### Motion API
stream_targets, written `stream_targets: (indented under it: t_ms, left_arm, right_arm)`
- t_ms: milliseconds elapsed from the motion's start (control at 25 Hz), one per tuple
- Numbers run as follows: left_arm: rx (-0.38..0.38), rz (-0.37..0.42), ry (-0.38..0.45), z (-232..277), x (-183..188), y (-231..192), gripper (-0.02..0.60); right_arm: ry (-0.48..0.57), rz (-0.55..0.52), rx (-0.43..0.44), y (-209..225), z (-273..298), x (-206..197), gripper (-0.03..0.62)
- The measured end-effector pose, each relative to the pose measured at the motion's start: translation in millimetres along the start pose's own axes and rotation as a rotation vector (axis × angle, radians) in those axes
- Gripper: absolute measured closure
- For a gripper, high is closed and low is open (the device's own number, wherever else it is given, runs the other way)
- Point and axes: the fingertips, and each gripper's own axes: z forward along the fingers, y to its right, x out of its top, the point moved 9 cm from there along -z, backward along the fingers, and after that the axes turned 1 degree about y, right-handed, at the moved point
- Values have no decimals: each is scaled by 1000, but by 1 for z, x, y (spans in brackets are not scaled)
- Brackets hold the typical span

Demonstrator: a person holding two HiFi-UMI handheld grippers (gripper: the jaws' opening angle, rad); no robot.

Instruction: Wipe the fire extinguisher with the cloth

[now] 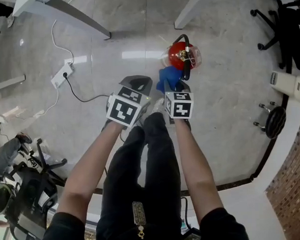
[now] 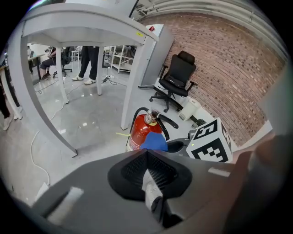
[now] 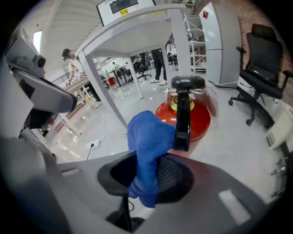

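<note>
The fire extinguisher (image 1: 183, 55) stands upright on the glossy grey floor (image 1: 228, 114), ahead of the person's feet and close to one leg of a white desk (image 2: 91, 27). It has a red body, with a black handle and hose at the top. The right claw (image 1: 176, 85) is clamped on the blue cloth (image 1: 168, 78). In the right gripper view the cloth (image 3: 149, 146) is pinched between the two jaws, rises above them in a bunched fold and hangs a short way below them. The fold sits just beside the near side of the red body (image 3: 192, 116), but the views do not confirm contact. The left claw (image 1: 137, 83) has its jaws together with nothing held. It points down at the floor beside the right claw, near the extinguisher (image 2: 144, 130) but apart from it. A white power strip (image 1: 61, 76) with a black cable lies on the floor well to the left. A black office chair (image 2: 176, 77) stands beyond the extinguisher, in front of a brick wall (image 2: 219, 59).
</note>
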Motion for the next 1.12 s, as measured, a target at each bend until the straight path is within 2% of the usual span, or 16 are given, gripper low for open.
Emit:
stream_targets:
  t_ms: [80, 160, 240, 480, 640, 800, 920, 1120]
  left_arm:
    - [-5, 8, -11, 4, 3, -9, 575]
    - [-15, 19, -17, 11, 10, -15, 575]
    - [-23, 30, -23, 18, 14, -19, 575]
    - [-15, 36, -59, 28, 28, -30, 575]
    - [-24, 84, -92, 31, 35, -32, 575]
    - [-36, 135, -117, 38, 48, -39, 575]
    - [-64, 179, -106, 45, 60, -47, 575]
    - [-137, 270, -143, 66, 69, -73, 575]
  right_arm:
    - [28, 52, -75, -5, 2, 7, 496]
    - [41, 156, -173, 2, 1, 13, 496]
    - [41, 245, -218, 4, -2, 14, 496]
    - [46, 208, -178, -9, 1, 22, 496]
    - [100, 269, -216, -4, 2, 42, 496]
    - [104, 315, -229, -3, 7, 51, 496]
    - [99, 321, -242, -4, 14, 53, 496]
    - [95, 392, -270, -12, 22, 56, 496]
